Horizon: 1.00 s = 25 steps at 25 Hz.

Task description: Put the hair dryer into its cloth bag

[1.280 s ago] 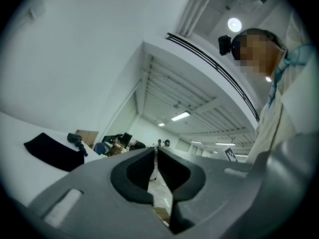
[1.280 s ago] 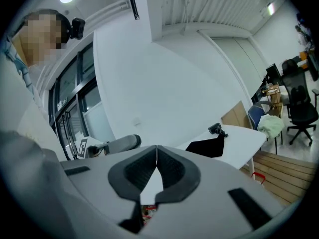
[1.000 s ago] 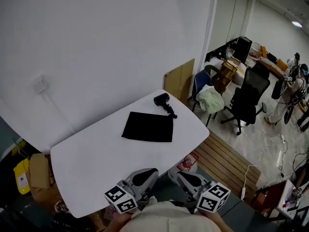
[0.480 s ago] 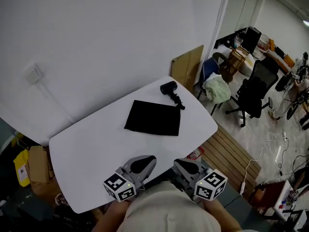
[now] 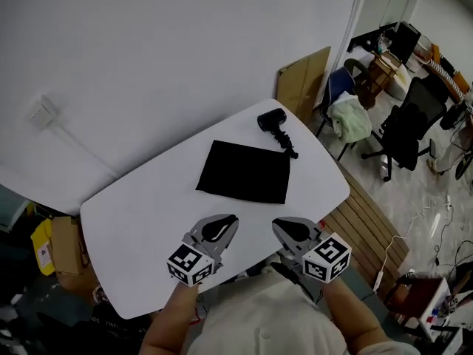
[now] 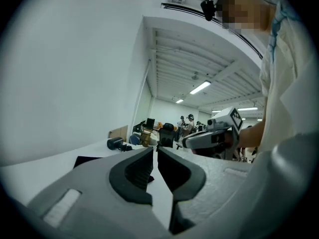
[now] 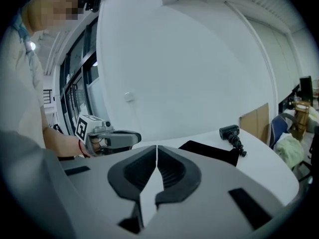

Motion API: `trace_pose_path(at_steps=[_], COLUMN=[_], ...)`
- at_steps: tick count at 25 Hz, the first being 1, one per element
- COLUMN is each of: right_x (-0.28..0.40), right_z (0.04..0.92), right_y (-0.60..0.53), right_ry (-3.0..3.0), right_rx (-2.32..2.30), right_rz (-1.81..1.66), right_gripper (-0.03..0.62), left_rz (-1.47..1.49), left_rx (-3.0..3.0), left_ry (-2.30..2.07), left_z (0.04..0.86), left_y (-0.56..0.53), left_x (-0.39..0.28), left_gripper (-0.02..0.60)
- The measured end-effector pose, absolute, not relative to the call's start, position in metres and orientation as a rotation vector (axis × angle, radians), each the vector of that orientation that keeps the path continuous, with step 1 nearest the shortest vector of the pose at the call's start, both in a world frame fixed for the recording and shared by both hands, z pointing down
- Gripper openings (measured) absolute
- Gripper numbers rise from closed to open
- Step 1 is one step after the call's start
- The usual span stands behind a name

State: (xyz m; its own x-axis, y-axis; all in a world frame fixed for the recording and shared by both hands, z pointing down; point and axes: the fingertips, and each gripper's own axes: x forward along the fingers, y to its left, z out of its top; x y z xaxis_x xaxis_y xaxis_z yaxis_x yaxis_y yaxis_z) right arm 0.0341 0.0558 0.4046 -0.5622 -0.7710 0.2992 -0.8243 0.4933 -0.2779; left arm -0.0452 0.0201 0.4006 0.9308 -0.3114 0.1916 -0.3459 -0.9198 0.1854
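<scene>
**A:** How do the grippers stand?

**B:** Both are clenched on nothing. The left gripper (image 6: 155, 149) has its jaws pressed together, with only a hairline slit between the tips. The right gripper (image 7: 157, 148) is the same, jaws together and empty.

**A:** Do they touch anything?

**B:** No. In the head view they hang side by side over the near edge of the table (image 5: 140, 220), at its 6 o'clock. They point toward 12, well apart from the task's things.

**A:** Where is the dryer?

**B:** The dryer (image 5: 272, 120) lies on the table toward 1 o'clock, near the far right corner. Its head is at the far end and its handle runs back toward 5. The bag (image 5: 245, 171) lies flat and black near the table's middle. The dryer is just off the bag's far right corner, outside it.

**A:** Do the two touch?

**B:** I cannot tell. The handle's end and the bag's corner meet too closely to separate.

**A:** What else is hidden or unclear?

**B:** The bag's opening cannot be made out from any view. In the left gripper view, the gripper's own body covers most of the bag. In the head view, the person's shirt (image 5: 266, 324) hides the table's near edge behind the grippers. The frame's lower edge cuts off both forearms.
</scene>
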Motion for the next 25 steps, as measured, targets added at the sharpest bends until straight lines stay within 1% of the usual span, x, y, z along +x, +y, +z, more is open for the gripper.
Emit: trace_pose_path(at_steps=[4, 9, 16, 20, 21, 25], right_x=[0.042, 0.045, 0.045, 0.048, 0.049, 0.05], right_z=[0.427, 0.458, 0.485, 0.495, 0.497, 0.509], right_y=[0.032, 0.01, -0.007, -0.016, -0.017, -0.019], right_ry=[-2.557, -2.525, -2.502, -2.481, -2.475, -2.438], right_rx=[1.331, 1.255, 1.211, 1.19, 1.179, 1.12], right_rz=[0.506, 0.493, 0.522, 0.55, 0.555, 0.533], right_gripper=[0.02, 0.023, 0.062, 0.088, 0.103, 0.143], left_rz=[0.347, 0.519, 0.639, 0.641, 0.654, 0.754], left_rx=[2.9, 2.88, 2.849, 2.825, 2.824, 2.842], left_ry=[-0.547, -0.611, -0.615, -0.599, -0.593, -0.564], left_z=[0.432, 0.469, 0.499, 0.508, 0.511, 0.526], left_y=[-0.012, -0.046, -0.067, -0.073, -0.074, -0.079], left_x=[-0.047, -0.053, -0.056, -0.053, -0.052, -0.054], left_gripper=[0.021, 0.038, 0.06, 0.097, 0.11, 0.144])
